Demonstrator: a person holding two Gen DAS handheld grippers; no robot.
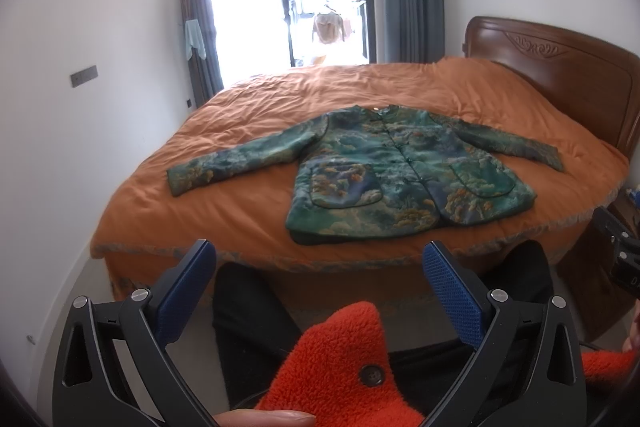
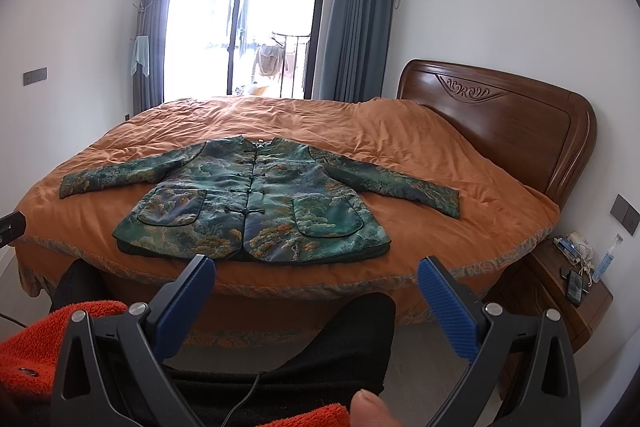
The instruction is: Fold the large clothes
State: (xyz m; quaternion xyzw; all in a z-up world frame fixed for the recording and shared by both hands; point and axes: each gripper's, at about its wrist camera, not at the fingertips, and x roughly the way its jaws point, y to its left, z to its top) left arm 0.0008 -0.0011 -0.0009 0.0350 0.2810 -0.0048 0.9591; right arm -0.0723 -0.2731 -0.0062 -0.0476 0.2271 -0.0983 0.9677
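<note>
the green patterned jacket (image 2: 256,205) is lying flat and face up on the bed (image 2: 440,163), buttoned down the front, its hem running just inside the near edge of the bed and its collar pointing toward the far edge by the window. both sleeves are reaching out sideways, one toward the headboard (image 2: 516,131) side, the other toward the foot side of the bed. the body is looking smooth, with two patch pockets sitting low on the front.

the left gripper (image 1: 320,287) and the right gripper (image 2: 316,301) are both hanging back from the bed, above the person's dark-trousered legs, well apart from the cloth. the jaws of each are standing spread wide and are gripping nothing.

judging from this, the folding is not yet started, and the step in hand is reaching in for a first hold. a good way is probably taking one sleeve near its cuff with the gripper on that side, and pinning or pinching the matching shoulder with the other, so the sleeve is swinging across the chest in one clean line rather than dragging the body askew. the fabric is looking padded and fairly stiff, so the jaws are likely needing a deep bite over the edge, not a shallow nip at the surface. the orange cover underneath is wrinkling easily, so catching only the jacket matters.
</note>
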